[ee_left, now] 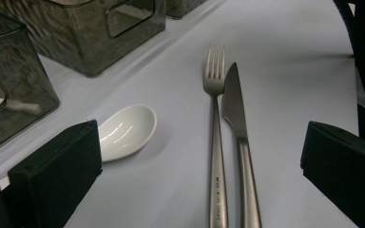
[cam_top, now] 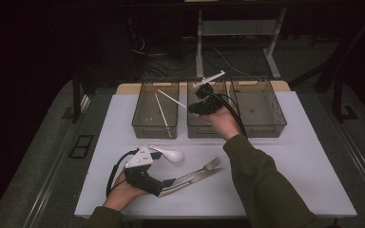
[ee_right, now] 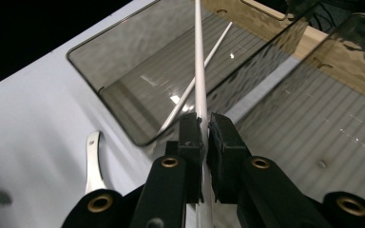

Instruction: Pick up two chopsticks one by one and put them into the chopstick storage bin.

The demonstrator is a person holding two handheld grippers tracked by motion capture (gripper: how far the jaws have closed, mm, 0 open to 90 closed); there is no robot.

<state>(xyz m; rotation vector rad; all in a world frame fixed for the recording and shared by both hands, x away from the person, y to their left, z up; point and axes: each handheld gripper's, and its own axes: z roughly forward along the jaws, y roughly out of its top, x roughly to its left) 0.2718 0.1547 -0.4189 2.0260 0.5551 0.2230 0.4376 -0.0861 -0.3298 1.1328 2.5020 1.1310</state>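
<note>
1. Sorting of cutlery into bins is the work in hand: the right gripper (ee_right: 204,130) pinches a thin white chopstick (ee_right: 198,57) between its pressed-together pads and carries it above the left bin (cam_top: 155,124), where a second chopstick (cam_top: 162,111) already leans.
2. Next move, as I judge it: bring the stick fully over that bin, lower its tip inside the wall and only then part the pads, or it may tip out over the rim.
3. Left gripper (cam_top: 168,185) rests low on the table (cam_top: 290,156), jaws spread wide, holding nothing, with the fork (ee_left: 216,142) and knife (ee_left: 240,137) lying between them.
4. Bins are smoky translucent plastic with ribbed floors; fork and knife are brushed metal; the spoon (ee_left: 126,130) is glossy white ceramic, its bowl rounded.
</note>
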